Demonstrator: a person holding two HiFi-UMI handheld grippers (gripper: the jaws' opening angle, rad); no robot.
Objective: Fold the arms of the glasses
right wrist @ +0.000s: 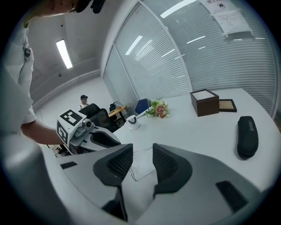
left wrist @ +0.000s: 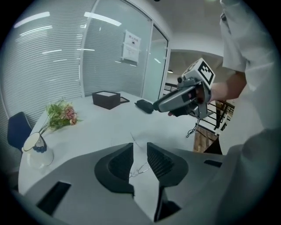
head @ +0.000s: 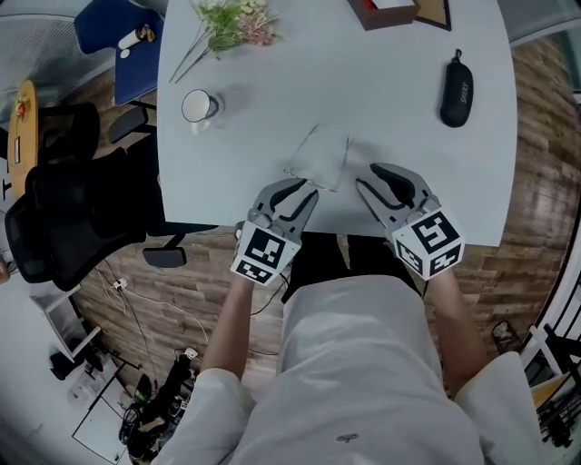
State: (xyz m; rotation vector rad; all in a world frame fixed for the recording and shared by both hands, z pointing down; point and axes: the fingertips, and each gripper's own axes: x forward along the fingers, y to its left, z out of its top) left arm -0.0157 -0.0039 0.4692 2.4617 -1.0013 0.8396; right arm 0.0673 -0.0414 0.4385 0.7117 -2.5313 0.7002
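Both tools are low over the table (head: 408,154): left gripper (head: 295,189) and right gripper (head: 368,174), each with jaws partly apart and holding nothing. Glasses (head: 315,173) lie arms spread, just ahead, showing through each gap, pads clear of them.

Bright, fisheye-warped edges, perhaps slightly soft

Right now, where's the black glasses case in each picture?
Head view: the black glasses case lies at the upper right of the table.
Left gripper view: the case sits near the middle, far across the table.
Right gripper view: the case lies at the far right.
Shared landmark: the dark brown box, in all three views.
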